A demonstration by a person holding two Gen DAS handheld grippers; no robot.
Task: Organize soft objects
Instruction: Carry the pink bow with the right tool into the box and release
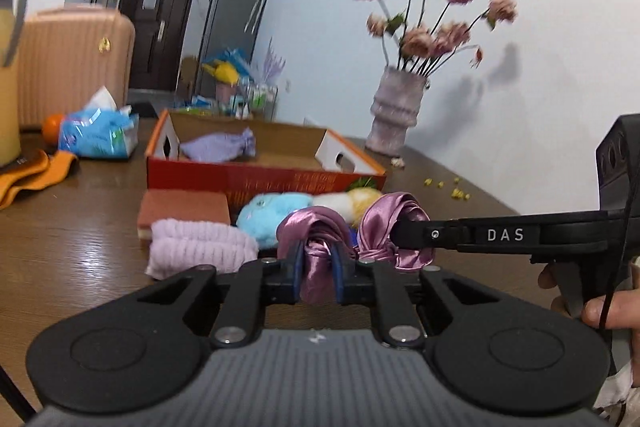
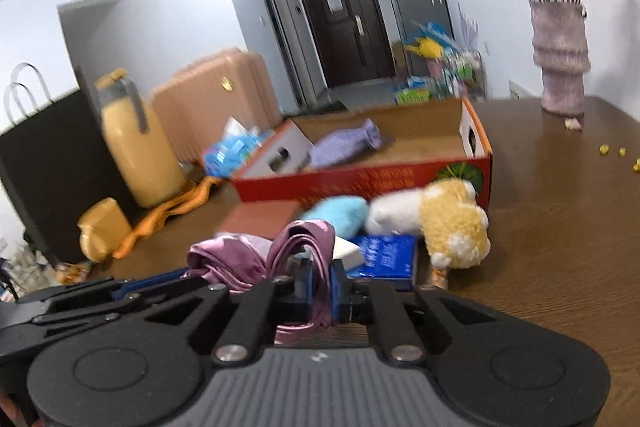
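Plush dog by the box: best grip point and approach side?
Take the plush dog across its white middle, coming from above on the near, open side. It lies on its side against the red box, so the far side is blocked. The yellow head is bulkier and looks harder to span. Both grippers are busy with the satin cloth.

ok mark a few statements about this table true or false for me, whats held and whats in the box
1. Both hand-held grippers are shut on the pink satin cloth. True: left hand-held gripper, right hand-held gripper.
2. The cardboard box is empty. False: a lilac pouch lies in it.
3. The vase lies tipped over. False: it stands upright, holding flowers.
4. The blue plush lies outside the box. True.
5. The lilac towel is in the box. False: it lies on the table.
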